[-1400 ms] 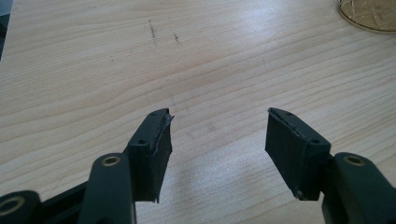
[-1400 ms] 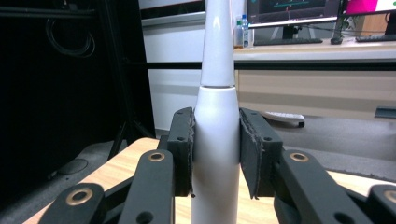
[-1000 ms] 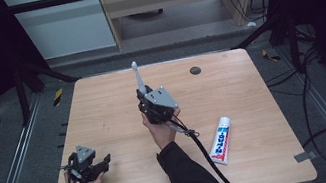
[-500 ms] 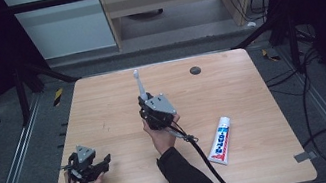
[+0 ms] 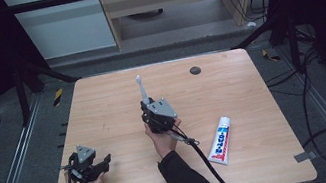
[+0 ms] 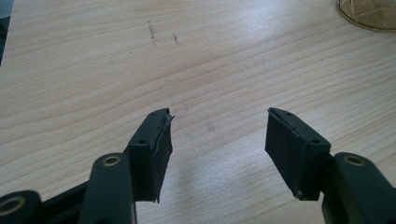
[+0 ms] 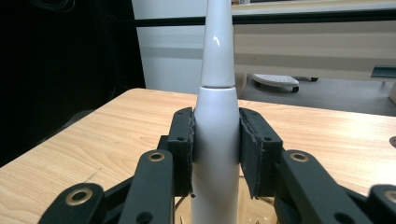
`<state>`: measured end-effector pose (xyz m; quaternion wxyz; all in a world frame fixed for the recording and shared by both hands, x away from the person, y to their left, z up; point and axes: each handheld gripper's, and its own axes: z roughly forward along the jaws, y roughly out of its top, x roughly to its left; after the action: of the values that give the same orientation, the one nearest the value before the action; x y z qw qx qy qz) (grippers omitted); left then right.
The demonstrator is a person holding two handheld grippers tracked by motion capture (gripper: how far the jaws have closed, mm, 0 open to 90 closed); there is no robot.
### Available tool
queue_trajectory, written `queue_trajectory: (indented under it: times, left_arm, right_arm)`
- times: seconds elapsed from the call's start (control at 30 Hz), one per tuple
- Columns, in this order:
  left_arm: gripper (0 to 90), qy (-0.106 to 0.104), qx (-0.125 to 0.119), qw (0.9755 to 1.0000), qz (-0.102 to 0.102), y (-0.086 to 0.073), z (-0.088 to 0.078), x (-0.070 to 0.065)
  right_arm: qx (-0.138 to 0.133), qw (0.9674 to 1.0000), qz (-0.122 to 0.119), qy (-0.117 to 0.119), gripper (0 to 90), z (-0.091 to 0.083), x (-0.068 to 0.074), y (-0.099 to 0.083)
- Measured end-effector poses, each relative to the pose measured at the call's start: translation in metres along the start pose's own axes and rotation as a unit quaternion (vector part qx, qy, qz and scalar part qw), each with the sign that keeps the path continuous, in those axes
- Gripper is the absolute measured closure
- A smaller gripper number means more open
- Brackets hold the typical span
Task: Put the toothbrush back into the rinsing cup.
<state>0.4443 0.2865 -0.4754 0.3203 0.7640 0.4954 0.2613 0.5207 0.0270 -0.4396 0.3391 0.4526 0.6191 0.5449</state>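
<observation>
The right tool (image 5: 145, 105) had its two black jaws pinching a white electric toothbrush (image 7: 216, 121) by the fat part of the handle, holding it upright over the middle of the wooden worktop (image 5: 102, 102) with the brush head pointing up and toward the far edge. There seemed to be something glassy right under the toothbrush's base in the right gripper view, couldn't really tell what. The left tool (image 6: 217, 135) sat low near the front left corner, jaws spread wide with only bare wood between them. A toothpaste tube (image 5: 221, 140) lay flat off to the right, well apart from both
</observation>
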Motion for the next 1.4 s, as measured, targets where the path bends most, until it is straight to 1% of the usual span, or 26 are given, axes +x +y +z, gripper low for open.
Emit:
queue_trajectory:
  times: [0.2,0.6,0.9,1.07,1.37,1.4]
  left_arm:
    - [40.3,0.0,0.0,1.0,0.0,0.0,0.0,0.0]
    - [40.3,0.0,0.001,1.0,0.001,0.0,0.0,0.0]
    - [40.3,0.0,0.002,1.0,0.002,0.0,0.0,0.0]
    - [40.3,0.0,0.002,1.0,0.002,0.0,0.0,0.0]
    - [40.3,0.0,0.002,1.0,0.002,0.0,0.0,-0.001]
    - [40.2,0.0,0.002,1.0,0.002,0.0,0.0,-0.001]
  right_arm:
    - [0.003,1.0,0.0,0.0,67.5,0.0,0.001,-0.004]
    - [0.012,0.9999,-0.009,-0.001,67.3,0.0,0.004,-0.012]
    - [0.014,0.9998,-0.013,0.006,66.1,-0.002,0.007,-0.012]
    - [0.01,0.9997,-0.02,0.006,63.3,-0.004,0.008,-0.01]
    - [0.015,0.9997,-0.019,0.008,58.5,-0.004,0.006,-0.008]
    - [0.017,0.9997,-0.019,0.008,56.4,-0.005,0.006,-0.008]
